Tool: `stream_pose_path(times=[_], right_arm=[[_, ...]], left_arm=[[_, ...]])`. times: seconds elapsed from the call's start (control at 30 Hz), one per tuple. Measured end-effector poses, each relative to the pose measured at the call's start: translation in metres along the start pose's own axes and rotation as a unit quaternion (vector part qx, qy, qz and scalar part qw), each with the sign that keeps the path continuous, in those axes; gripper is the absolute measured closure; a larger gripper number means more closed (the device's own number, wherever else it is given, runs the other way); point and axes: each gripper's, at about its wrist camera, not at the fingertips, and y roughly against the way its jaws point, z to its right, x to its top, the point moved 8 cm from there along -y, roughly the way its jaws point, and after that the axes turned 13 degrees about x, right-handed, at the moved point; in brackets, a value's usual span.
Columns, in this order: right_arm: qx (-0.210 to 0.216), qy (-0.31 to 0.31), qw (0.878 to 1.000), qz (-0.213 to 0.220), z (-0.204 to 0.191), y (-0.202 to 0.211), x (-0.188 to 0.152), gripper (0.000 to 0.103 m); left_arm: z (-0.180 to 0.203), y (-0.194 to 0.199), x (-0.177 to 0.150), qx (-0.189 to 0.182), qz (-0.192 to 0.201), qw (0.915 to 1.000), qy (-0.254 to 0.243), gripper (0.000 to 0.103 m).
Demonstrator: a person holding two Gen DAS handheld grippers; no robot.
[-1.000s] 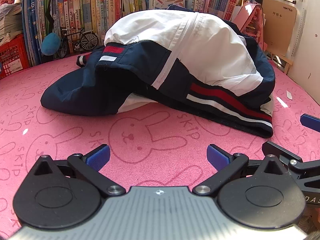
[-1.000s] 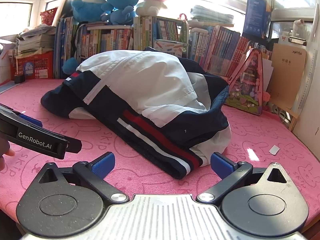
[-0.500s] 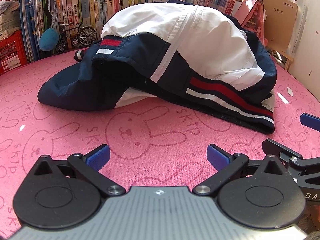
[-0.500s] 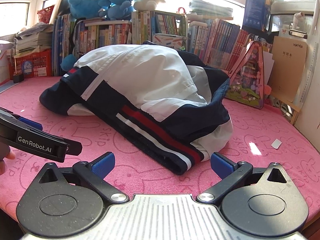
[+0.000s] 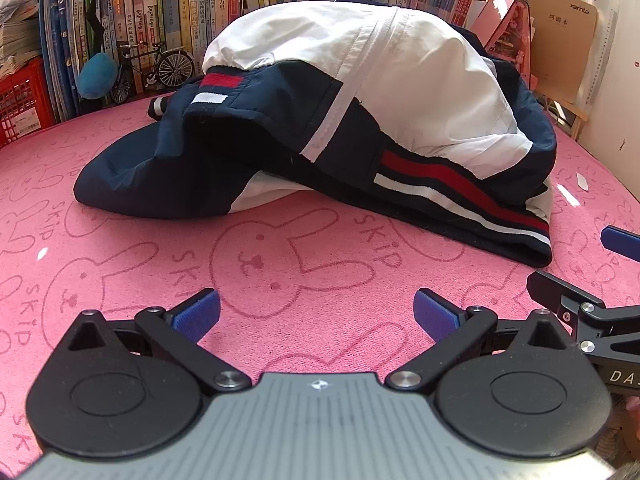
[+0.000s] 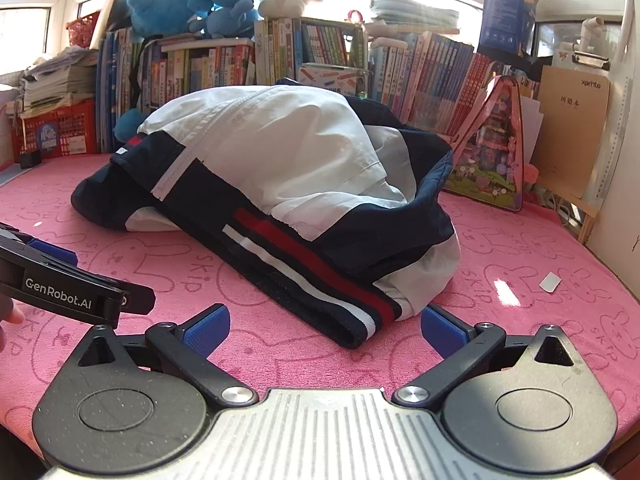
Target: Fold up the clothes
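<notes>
Jacket (image 5: 360, 120) nearer than before; left hand-held gripper (image 5: 316, 312), right hand-held gripper (image 6: 324, 326) both wide, empty.

Desk (image 5: 320, 280) was covered by a pink cloth printed with rabbit outlines and "SKIP". A navy-and-white jacket (image 5: 400, 92) with red and white stripes lay heaped on it toward 12 o'clock. A small white scrap (image 6: 550, 281) lay on the cloth at 3 o'clock, well apart from the jacket.
</notes>
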Motion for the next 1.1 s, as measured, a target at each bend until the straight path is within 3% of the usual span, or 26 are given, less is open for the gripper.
stream_pose_path(times=[0.23, 0.67, 0.93, 1.07, 1.1], right_arm=[[0.003, -0.025, 1.0, -0.003, 0.01, -0.008, -0.007, 0.0], [-0.001, -0.004, 1.0, 0.005, 0.023, -0.031, 0.0, 0.0], [-0.015, -0.021, 1.0, -0.004, 0.036, -0.048, -0.006, 0.008], [-0.066, -0.009, 0.998, 0.002, 0.053, -0.05, -0.007, 0.022], [-0.081, -0.013, 0.997, 0.004, 0.059, -0.048, -0.006, 0.035]], left_arm=[[0.0, -0.005, -0.002, 0.002, -0.006, 1.0, -0.001, 0.0], [-0.016, -0.012, 0.004, 0.023, 0.003, 0.9997, 0.002, 0.0], [-0.024, -0.021, 0.003, 0.036, -0.007, 0.9993, 0.01, 0.0], [-0.027, -0.021, 0.006, 0.041, -0.004, 0.9991, 0.012, 0.0], [-0.029, -0.021, 0.007, 0.042, -0.003, 0.999, 0.013, 0.0]])
